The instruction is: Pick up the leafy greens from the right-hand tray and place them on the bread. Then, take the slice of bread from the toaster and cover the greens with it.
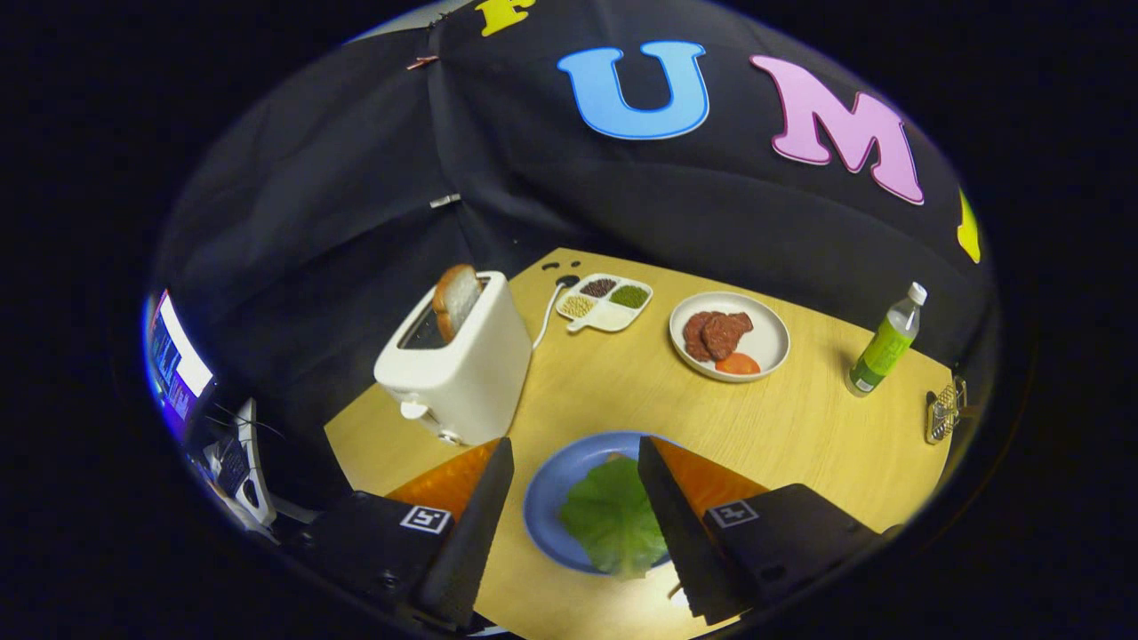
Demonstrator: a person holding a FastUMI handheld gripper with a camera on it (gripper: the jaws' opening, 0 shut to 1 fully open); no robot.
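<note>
A green lettuce leaf lies on a blue plate at the near edge of the wooden table. A small tan edge shows at the leaf's far side; what lies under the leaf is hidden. My gripper is open, its fingers spread to either side of the plate above the leaf, and nothing is held. Beyond the left finger stands a white toaster, with a slice of bread sticking up out of its slot.
A white plate with brown patties and a red slice sits beyond the right finger. A divided dish of beans lies behind it, near the toaster's cord. A green bottle and a metal object stand at the table's right side.
</note>
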